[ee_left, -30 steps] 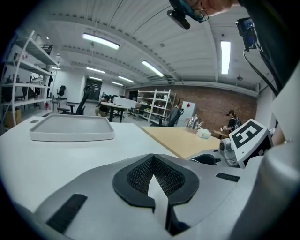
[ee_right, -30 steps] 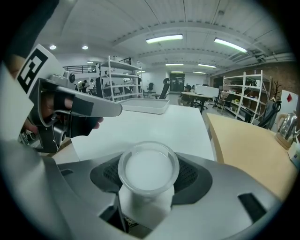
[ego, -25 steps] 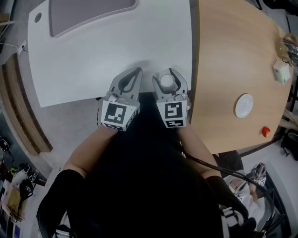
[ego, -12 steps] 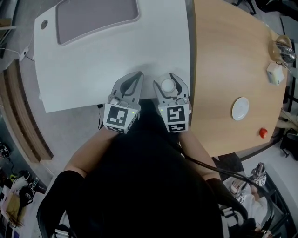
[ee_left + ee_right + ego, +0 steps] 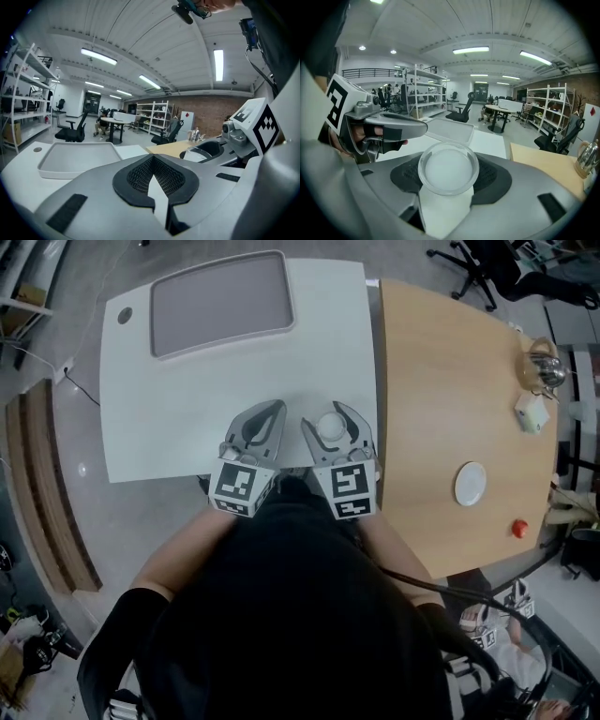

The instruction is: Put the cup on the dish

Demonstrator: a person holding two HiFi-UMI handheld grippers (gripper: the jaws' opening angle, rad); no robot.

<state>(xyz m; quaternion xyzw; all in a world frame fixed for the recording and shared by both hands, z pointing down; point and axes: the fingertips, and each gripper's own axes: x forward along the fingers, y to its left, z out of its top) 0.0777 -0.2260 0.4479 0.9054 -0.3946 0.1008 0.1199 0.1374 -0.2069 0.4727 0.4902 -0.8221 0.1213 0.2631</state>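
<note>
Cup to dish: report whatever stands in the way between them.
Nothing visible does. The cup sits in the right gripper's jaws over the white table; the dish lies to its right on the wooden table, with only bare wood between. The white box and red object lie beyond the dish.

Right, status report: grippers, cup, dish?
Left gripper shut, empty. Right gripper shut on cup. Dish apart, on wooden table to the right; nothing seen in the way.

A grey rectangular tray (image 5: pixel 222 303) lies on the white table (image 5: pixel 141 427) at upper left, beside a light wooden table (image 5: pixel 441 381) at right.
</note>
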